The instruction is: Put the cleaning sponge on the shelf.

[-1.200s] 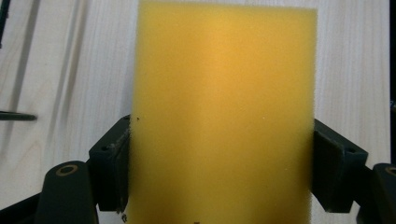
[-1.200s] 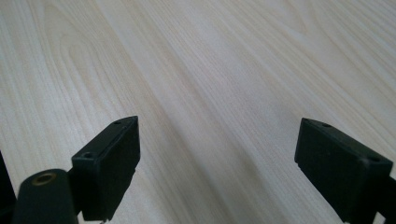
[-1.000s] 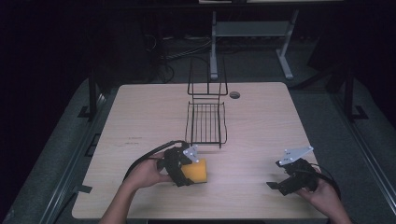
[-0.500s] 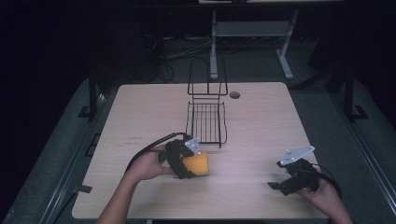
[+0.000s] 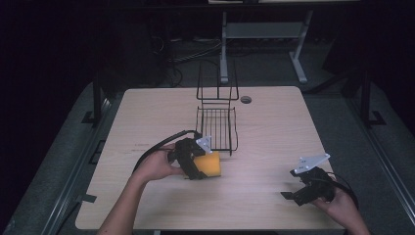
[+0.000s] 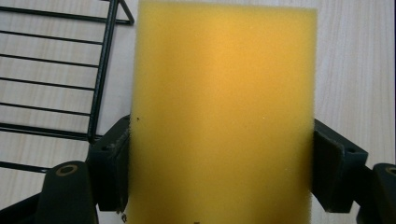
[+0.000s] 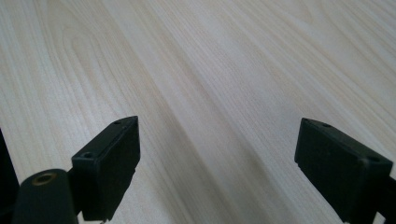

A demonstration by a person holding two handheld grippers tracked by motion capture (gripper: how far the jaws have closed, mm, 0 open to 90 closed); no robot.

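Two jaws of the left gripper [image 5: 199, 165] pinch the sponge [image 5: 208, 164] from both sides, w/ the block near the table's [image 5: 147, 112] middle, just in front of the rack [image 5: 217, 128]. In the left gripper view the sponge [image 6: 222, 112] bulges past the pads [image 6: 332, 172], so the grip is on soft foam near its lower end, not its centre. Right gripper [image 5: 306, 192] sits well apart at the near right edge, jaws wide open over bare wood, holding nothing.

Risks, as I judge them:
- Foam compresses, so it could twist or creep out of the pads if swung fast.
- Rack's [image 6: 56, 70] front rail is just beside the sponge; a low approach may snag the foam or shove the light wire frame back.
- Releasing too early would drop it on the table short of the rack.
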